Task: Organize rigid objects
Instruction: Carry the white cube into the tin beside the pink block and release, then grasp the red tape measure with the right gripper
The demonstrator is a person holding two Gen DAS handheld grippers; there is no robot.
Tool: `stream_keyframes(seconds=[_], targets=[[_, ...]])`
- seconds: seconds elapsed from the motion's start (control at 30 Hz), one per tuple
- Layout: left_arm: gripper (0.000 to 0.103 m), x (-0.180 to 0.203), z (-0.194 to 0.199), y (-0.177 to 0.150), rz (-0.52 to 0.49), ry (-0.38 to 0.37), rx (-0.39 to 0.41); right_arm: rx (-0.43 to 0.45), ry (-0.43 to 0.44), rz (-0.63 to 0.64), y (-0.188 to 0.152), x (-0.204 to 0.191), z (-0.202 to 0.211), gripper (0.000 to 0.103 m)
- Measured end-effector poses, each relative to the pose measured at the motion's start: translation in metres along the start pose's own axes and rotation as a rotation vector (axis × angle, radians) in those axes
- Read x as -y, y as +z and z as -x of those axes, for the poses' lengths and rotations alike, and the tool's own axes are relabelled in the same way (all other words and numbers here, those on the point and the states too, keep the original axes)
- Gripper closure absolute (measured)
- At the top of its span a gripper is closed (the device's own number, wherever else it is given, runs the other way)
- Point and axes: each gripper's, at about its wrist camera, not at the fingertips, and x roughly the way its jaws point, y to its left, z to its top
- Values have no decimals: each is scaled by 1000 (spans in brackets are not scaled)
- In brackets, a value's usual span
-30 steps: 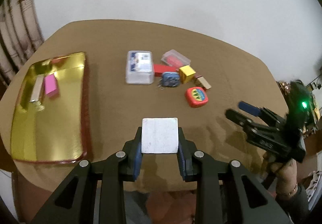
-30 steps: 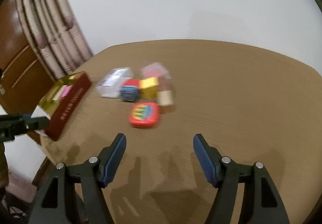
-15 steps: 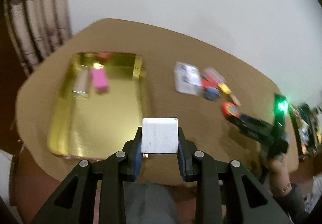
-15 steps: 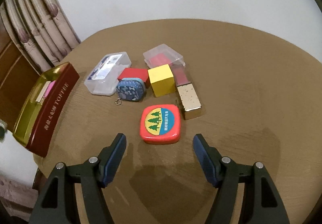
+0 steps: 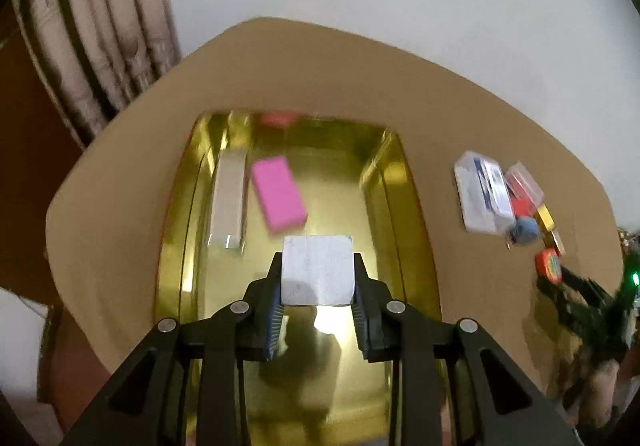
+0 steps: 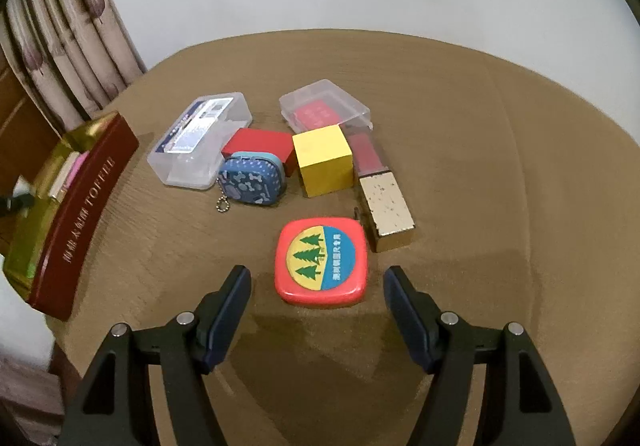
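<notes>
My left gripper is shut on a white block and hangs over the gold tin tray. A pink block and a long silvery box lie in the tray's far half. In the right wrist view my right gripper stands open, low over the table, with a red tape measure just ahead between its fingertips, not touched. Beyond it lie a yellow cube, a gold lipstick box, a blue pouch, a red block and two clear plastic cases.
The round brown table has bare room to the right of the pile. The tray's dark red wall stands at the left edge of the table. Curtains hang behind on the left. The second clear case holds something red.
My left gripper carried the white block leftward from over bare table to over the gold tray. The right gripper moved in toward the red tape measure, which now sits close between its fingertips.
</notes>
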Motion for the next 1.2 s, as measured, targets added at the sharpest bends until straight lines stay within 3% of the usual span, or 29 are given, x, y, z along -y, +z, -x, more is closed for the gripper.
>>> stream_keyframes(seconds=[0.07, 0.2, 0.37, 0.5, 0.63, 0.77, 0.9, 1.03, 1.1, 1.17, 1.2], targets=[[77, 10, -14, 14, -24, -23, -2, 4, -20, 17, -1, -3, -1, 31], [77, 14, -45, 35, -45, 4, -26, 10, -36, 33, -2, -5, -1, 31], [77, 8, -71, 43, -44, 64, -67, 14, -8, -1, -4, 1, 3, 31], [76, 2, -77, 43, -38, 72, -74, 22, 9, -11, -7, 4, 6, 31], [65, 7, -76, 40, -65, 81, -63, 25, 11, -6, -12, 6, 10, 31], [64, 7, -50, 37, -31, 74, -14, 27, 15, -16, -11, 7, 10, 31], [40, -4, -3, 21, 88, 37, 73, 16, 28, -45, -4, 11, 6, 31], [37, -9, 34, -11, 137, 10, 117, -1, 10, -37, 2, 10, 0, 31], [37, -11, 47, -28, 138, 11, 119, -3, -10, -13, 5, 6, -2, 36], [37, -12, 58, -48, 135, 30, 128, -6, -42, 14, 6, 2, -4, 55], [37, -13, 62, -55, 132, 37, 128, -5, -51, 20, 6, 1, -4, 55]])
